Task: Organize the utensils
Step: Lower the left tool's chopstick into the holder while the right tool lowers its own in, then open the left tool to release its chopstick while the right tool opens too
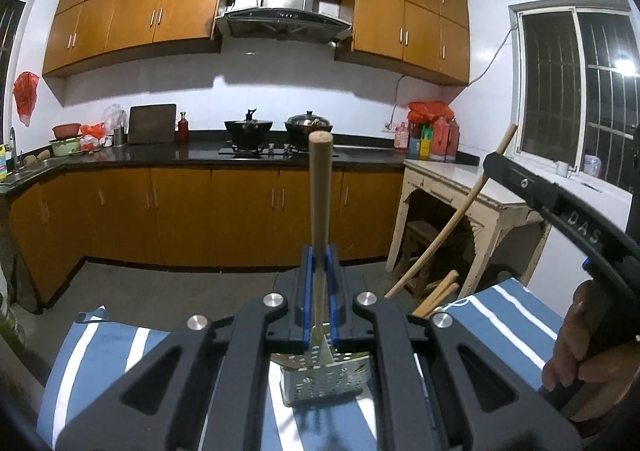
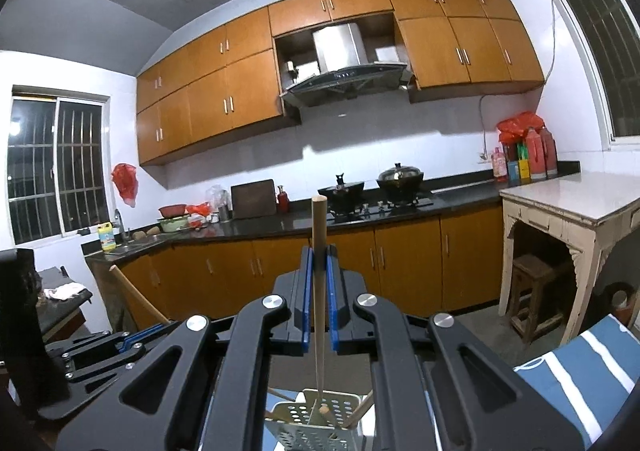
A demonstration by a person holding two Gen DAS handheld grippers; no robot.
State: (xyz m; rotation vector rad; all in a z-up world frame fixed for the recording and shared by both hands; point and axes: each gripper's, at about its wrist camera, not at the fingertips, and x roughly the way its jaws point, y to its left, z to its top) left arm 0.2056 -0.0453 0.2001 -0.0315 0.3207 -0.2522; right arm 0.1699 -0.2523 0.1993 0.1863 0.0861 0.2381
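My left gripper [image 1: 319, 271] is clamped on a wooden-handled utensil [image 1: 320, 187] standing upright between its blue pads, above the perforated metal holder [image 1: 320, 379]. My right gripper [image 2: 319, 283] pinches a thin wooden stick [image 2: 319, 251], its lower end reaching into the same holder on the striped cloth [image 2: 580, 367].

blue striped cloth [image 1: 104, 355], perforated utensil holder [image 1: 320, 379], perhaps tilted

Blue-and-white striped cloth [image 1: 500, 315], silvery perforated holder [image 1: 324, 375], orange-brown cabinets [image 1: 180, 211], black countertop [image 1: 160, 155].

Home kitchen: wooden cabinets [image 1: 140, 11], range hood [image 1: 286, 17], stove [image 1: 260, 149].
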